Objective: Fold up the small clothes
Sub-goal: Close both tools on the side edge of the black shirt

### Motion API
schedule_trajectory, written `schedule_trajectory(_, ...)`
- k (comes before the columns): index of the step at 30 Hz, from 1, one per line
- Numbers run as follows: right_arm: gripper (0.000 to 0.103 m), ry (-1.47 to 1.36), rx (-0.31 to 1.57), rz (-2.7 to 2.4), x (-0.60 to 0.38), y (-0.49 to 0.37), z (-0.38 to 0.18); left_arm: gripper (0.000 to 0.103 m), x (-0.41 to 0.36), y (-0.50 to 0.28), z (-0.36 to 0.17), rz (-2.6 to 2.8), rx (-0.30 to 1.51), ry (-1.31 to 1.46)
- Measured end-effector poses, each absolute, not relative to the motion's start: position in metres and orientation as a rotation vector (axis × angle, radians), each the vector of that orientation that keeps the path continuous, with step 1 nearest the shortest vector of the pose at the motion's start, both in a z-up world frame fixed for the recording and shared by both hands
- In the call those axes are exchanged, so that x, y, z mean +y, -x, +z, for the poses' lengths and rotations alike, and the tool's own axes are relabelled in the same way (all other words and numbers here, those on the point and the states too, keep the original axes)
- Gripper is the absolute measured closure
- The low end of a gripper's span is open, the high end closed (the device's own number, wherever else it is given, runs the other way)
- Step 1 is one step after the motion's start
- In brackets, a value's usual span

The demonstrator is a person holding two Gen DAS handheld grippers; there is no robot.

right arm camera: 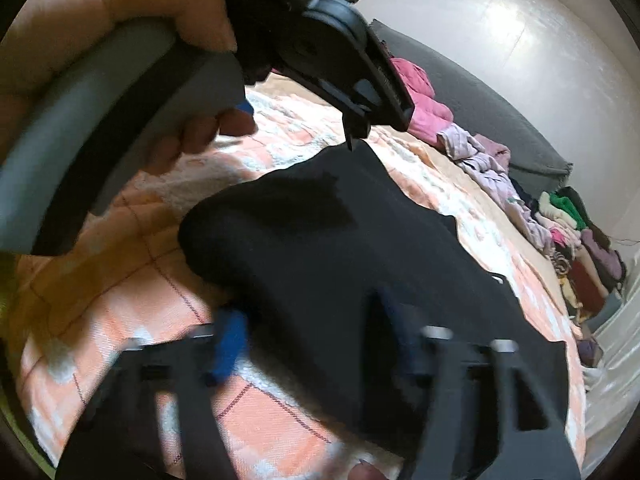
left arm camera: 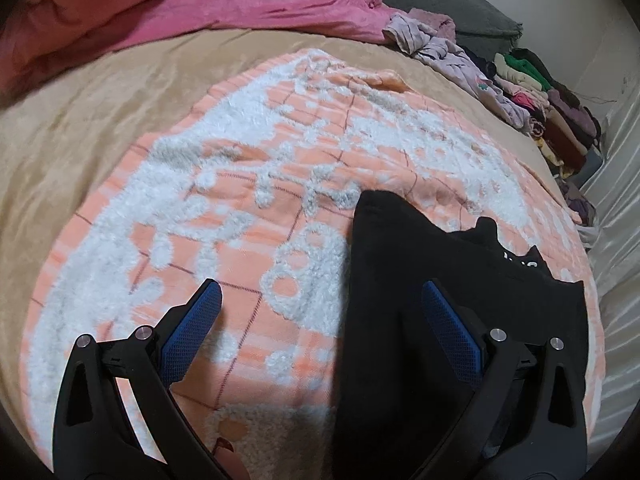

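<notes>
A wide bed is being shown, spread with a smooth tan sheet (left arm camera: 80, 120) that is lying softly creased. Over it an orange-and-white blanket (left arm camera: 240, 184) is being displayed, its peach ground crossed by thin dark grid lines and covered in raised, fluffy white tufts shaped like rings and blobs. At the far left a crumpled pink quilt (left arm camera: 160, 4) is being seen, bunched in thick folds, and beside it a dark grey cushion (left arm camera: 440, 0) is lying along the far edge. Along the far right a heap of mixed clothes (left arm camera: 528, 88) is being glimpsed, lilac, green and maroon pieces tangled together.

On the near right of the blanket the black garment (left arm camera: 420, 300) is being laid out, matte and soft, with a rounded fold at its left edge and a scrap of white print near its far side. The left gripper (left arm camera: 324, 320) is being held above the blanket with its blue, mesh-textured pads (left arm camera: 192, 332) wide apart and nothing between them. In the right wrist view the right gripper (right arm camera: 316, 344) is being blurred by motion; the black cloth is lying between its fingers, but whether it is being pinched cannot be told. A hand (right arm camera: 120, 12) is being seen wrapped around a grey curved handle (right arm camera: 100, 128).
</notes>
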State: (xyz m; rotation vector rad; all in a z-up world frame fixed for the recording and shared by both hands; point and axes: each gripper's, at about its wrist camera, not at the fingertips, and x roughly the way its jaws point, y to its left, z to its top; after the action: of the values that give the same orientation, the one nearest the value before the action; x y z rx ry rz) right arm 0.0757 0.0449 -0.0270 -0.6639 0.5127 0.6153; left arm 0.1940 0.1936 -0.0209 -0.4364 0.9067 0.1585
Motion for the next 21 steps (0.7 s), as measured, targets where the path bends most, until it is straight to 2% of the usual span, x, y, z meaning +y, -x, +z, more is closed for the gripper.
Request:
schedule_trajectory(2, 0.087, 0.616, 0.516, 0.632, 0.040, -0.078, -0.021, 0.010, 0.195, -0.193, -0.024, 0.147, 0.908, 0.449)
schedule_trajectory(3, 0.090, 0.578, 0.524, 0.651, 0.035, -0.080, -0.018, 0.010, 0.196, -0.193, -0.026, 0.139, 0.911, 0.458)
schedule_trajectory(12, 0.094, 0.288, 0.563, 0.739, -0.007, -0.098, 0.008, 0.010, 0.188, -0.198, -0.031, 0.024, 0.922, 0.562)
schedule_trajectory(18, 0.095, 0.266, 0.532, 0.738, -0.014, -0.093, 0.016, 0.031, 0.171, -0.202, -0.033, -0.071, 0.947, 0.597)
schedule_trajectory(21, 0.095, 0.267, 0.527, 0.737, -0.015, -0.093, 0.016, 0.046, 0.162, -0.206, -0.036, -0.082, 0.969, 0.585)
